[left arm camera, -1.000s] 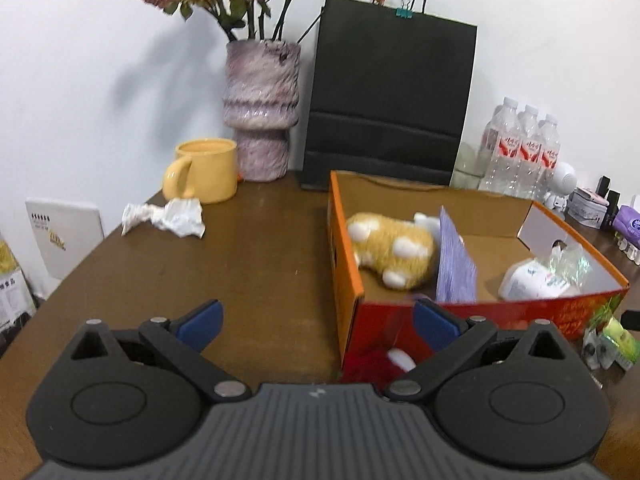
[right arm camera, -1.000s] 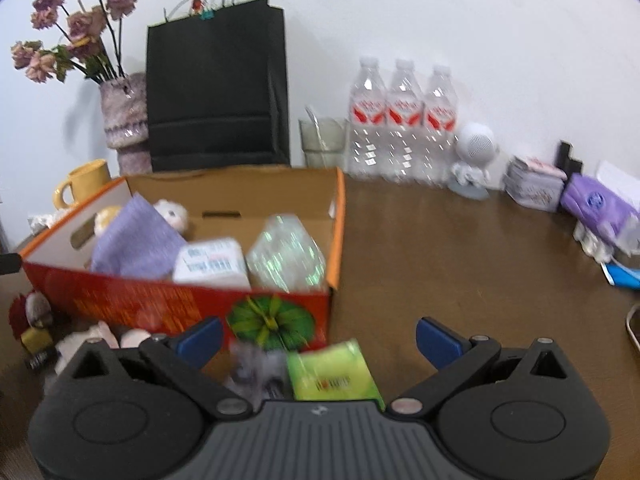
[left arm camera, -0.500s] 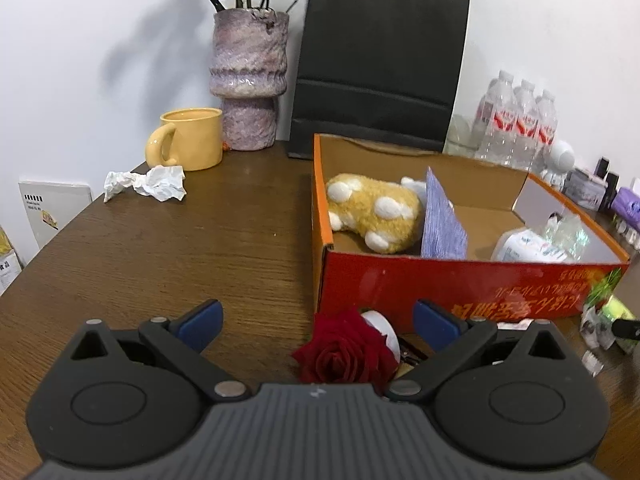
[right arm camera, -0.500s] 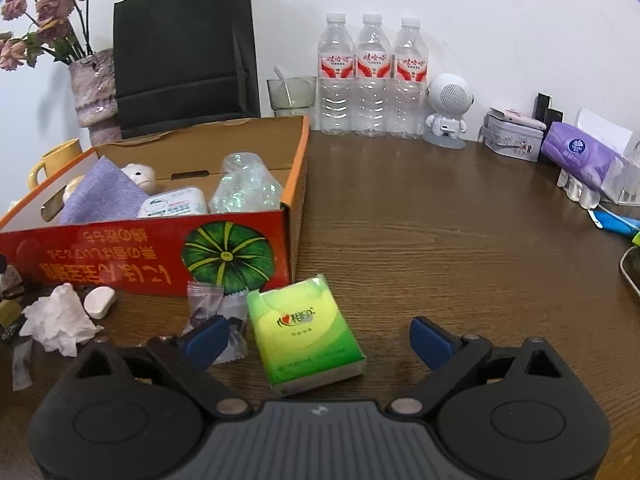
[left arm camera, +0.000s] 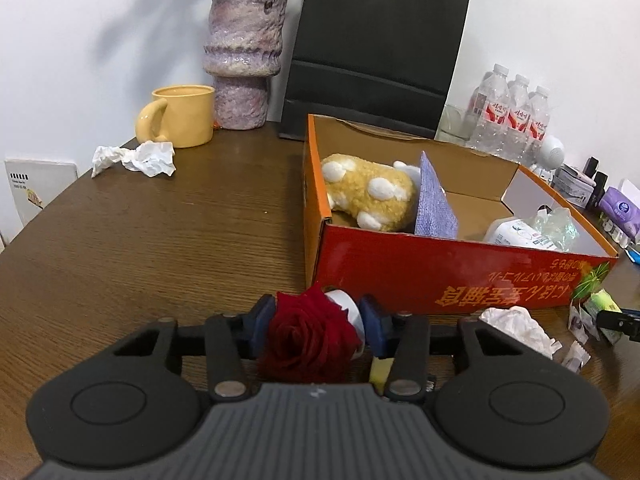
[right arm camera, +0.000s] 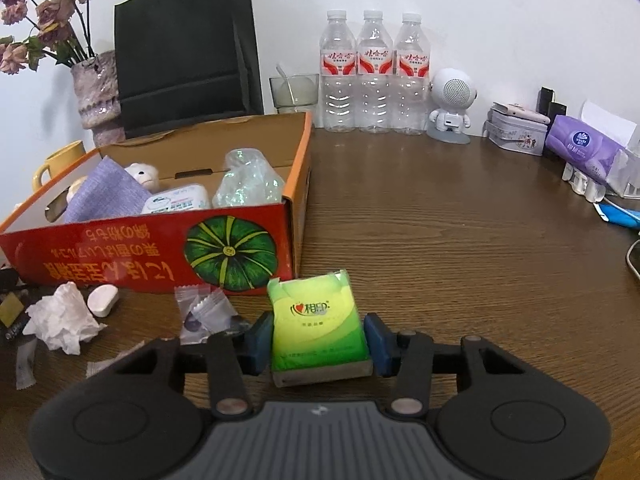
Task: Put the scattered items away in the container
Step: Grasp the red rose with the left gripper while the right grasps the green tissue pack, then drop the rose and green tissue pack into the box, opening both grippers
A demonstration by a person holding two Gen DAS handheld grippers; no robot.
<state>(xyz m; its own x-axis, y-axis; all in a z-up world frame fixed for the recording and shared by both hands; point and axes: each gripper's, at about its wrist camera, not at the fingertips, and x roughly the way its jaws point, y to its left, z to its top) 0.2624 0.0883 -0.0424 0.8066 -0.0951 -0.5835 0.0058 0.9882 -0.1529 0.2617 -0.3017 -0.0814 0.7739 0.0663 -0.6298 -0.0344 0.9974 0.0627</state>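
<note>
The red and orange cardboard box (left arm camera: 440,276) holds a yellow plush toy (left arm camera: 366,194), a purple cloth (left arm camera: 434,204) and a wipes pack (left arm camera: 516,234). My left gripper (left arm camera: 318,322) is shut on a red rose (left arm camera: 308,336) in front of the box's near left corner. My right gripper (right arm camera: 318,340) is shut on a green tissue pack (right arm camera: 316,320) on the table before the box (right arm camera: 160,252). Loose on the table lie a crumpled tissue (right arm camera: 62,318), a white pebble-like piece (right arm camera: 103,300) and clear candy wrappers (right arm camera: 204,308).
A yellow mug (left arm camera: 180,116), a vase (left arm camera: 242,60), a black paper bag (left arm camera: 376,48) and another crumpled tissue (left arm camera: 136,158) stand behind the box. Water bottles (right arm camera: 374,72), a white robot figure (right arm camera: 450,106), a tin (right arm camera: 518,132) and a purple tissue pack (right arm camera: 584,150) line the back right.
Both grippers have closed: the left on the red rose, the right on the green tissue pack. Both have also dropped lower toward the table in front of the box.
</note>
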